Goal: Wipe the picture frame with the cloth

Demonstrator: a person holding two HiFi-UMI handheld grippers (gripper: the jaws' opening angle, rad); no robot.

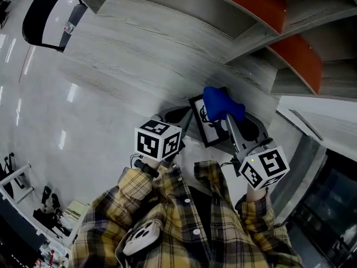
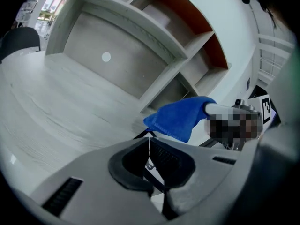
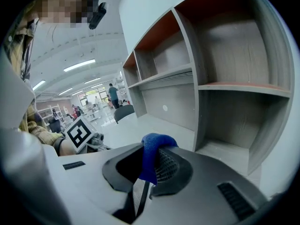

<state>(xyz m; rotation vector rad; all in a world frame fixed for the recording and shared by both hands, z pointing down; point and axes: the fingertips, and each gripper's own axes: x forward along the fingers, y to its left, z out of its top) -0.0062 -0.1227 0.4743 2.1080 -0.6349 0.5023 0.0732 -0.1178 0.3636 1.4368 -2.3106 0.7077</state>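
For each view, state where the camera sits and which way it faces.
Head view: on the head, facing steeply down at the picture frame; plaid sleeves show.
Left gripper view: on the left gripper, facing across the desk to the shelves; its shut fingers show.
Right gripper view: on the right gripper, facing the shelves; its fingers pinch the cloth.
Shared: the cloth, in all three.

Looking soft and napped, blue cloth [image 1: 222, 106] in the right gripper's [image 3: 149, 170] matt grey plastic jaws, showing pale matt wood grain, desk [image 1: 139, 54] beyond both grippers, appearing smooth and dark, picture frame [image 1: 207, 128] rim between the grippers, gleaming glossy, floor [image 1: 39, 110] left of the left gripper [image 2: 150, 168]
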